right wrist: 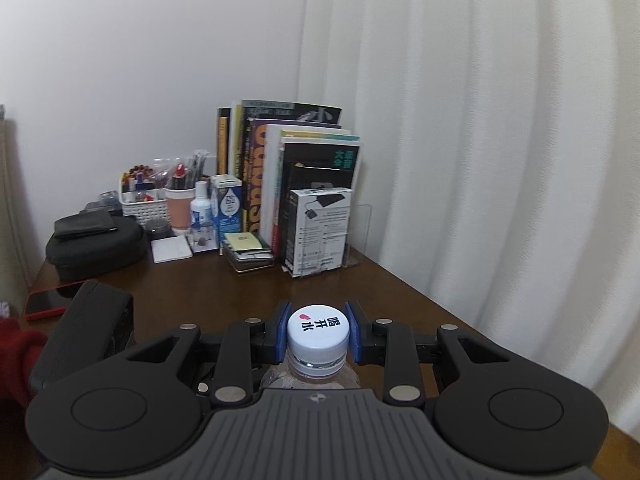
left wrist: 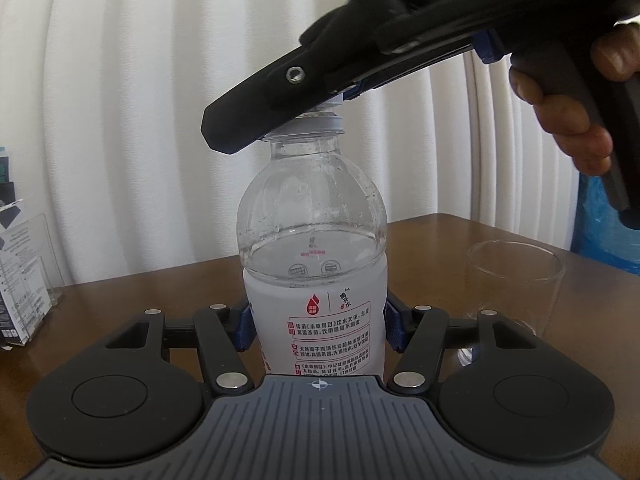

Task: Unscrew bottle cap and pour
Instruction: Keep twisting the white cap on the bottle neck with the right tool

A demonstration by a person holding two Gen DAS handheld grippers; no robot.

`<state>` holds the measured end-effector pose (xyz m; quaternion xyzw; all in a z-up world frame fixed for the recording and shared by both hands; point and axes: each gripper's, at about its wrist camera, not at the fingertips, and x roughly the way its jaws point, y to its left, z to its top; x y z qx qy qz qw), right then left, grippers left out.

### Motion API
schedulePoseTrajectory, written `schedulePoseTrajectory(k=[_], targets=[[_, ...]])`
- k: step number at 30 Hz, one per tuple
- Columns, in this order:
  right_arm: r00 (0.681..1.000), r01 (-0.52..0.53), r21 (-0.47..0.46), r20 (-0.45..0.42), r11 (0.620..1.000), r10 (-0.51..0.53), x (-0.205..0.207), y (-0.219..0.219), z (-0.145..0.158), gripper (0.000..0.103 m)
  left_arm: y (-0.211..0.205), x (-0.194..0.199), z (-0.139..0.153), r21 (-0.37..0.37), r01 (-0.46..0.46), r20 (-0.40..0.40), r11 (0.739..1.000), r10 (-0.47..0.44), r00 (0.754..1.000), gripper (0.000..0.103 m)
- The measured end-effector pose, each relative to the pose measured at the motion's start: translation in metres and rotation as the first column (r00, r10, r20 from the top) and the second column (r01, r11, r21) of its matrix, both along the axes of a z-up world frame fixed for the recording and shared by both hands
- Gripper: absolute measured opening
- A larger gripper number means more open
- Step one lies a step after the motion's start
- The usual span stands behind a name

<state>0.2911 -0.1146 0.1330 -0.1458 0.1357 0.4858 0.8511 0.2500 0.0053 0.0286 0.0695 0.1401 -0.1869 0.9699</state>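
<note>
Clear plastic bottle (left wrist: 314, 248), partly filled, stands upright on the brown worktop (left wrist: 420, 240). Left hand-held gripper (left wrist: 316, 320): blue pads pressed against both sides of the labelled lower body, pinching it steady. Right hand-held gripper (right wrist: 318, 334): comes in from above at a slant, blue pads closed on either side of the white cap (right wrist: 318, 330), pinching it. Cap looks seated on the neck; whether the thread has loosened cannot be told.

Step in hand, as judged: turning the cap off while the body is held.

Risks:
- Bottle wall is thin; too hard a squeeze from the left could dent it and push water out once the cap lifts.
- Pads hold the cap only at two narrow strips of its ribbed rim; a slip would turn the pads, not the cap.
- If the lower grip is weak, the whole bottle may rotate with the cap.
- Slanted approach could lever the neck sideways and tip the bottle.

Room and edges:
- Empty glass (left wrist: 516, 280) stands near the bottle, on its right in the left wrist view, apart from it; a wide swing of the cap-side tool could strike it.
- Worktop edge runs close behind the glass, along the white curtain (left wrist: 120, 120).
- Books (right wrist: 280, 176) and small boxes (right wrist: 316, 232) crowd the far corner, well apart from the bottle.
- Open worktop lies between.
</note>
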Motion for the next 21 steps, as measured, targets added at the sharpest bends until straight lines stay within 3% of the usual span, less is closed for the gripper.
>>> schedulePoseTrajectory(k=[10,21], targets=[[0.992,-0.124,-0.02,0.01,0.992,0.124,0.01,-0.006,0.004,0.031,0.009,-0.001,0.0,0.0,0.048,0.001,0.999,-0.048,0.999,0.059],[0.954,-0.298,-0.079,0.018,0.951,0.301,0.024,-0.009,0.01,0.031,0.02,-0.001,0.0,-0.002,0.114,0.001,0.993,-0.114,0.993,0.06]])
